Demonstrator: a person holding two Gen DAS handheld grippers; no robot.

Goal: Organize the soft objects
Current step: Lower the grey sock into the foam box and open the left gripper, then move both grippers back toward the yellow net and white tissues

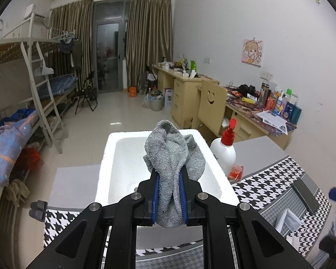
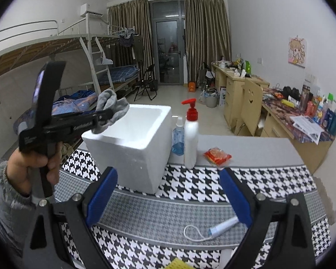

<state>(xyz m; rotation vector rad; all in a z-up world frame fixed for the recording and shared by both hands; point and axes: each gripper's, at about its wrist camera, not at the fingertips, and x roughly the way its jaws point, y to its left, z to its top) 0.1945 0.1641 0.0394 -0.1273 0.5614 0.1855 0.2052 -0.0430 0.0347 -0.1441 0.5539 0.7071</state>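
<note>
My left gripper (image 1: pixel 169 174) is shut on a grey knitted cloth (image 1: pixel 171 157) and holds it over the open white foam box (image 1: pixel 105 154). In the right wrist view the same gripper (image 2: pixel 110 114) holds the cloth (image 2: pixel 110 105) above the box's (image 2: pixel 132 148) left rim. My right gripper (image 2: pixel 168 179) is open and empty, low over the houndstooth table cover, nearer me than the box.
A white pump bottle with a red top (image 2: pixel 191 136), a blue spray bottle (image 2: pixel 178 137) and a red snack packet (image 2: pixel 217 155) stand right of the box. A white-blue tube with a cord (image 2: pixel 221 226) and a yellow item (image 2: pixel 177 264) lie near me. A dark flat object (image 1: pixel 304 194) lies at right.
</note>
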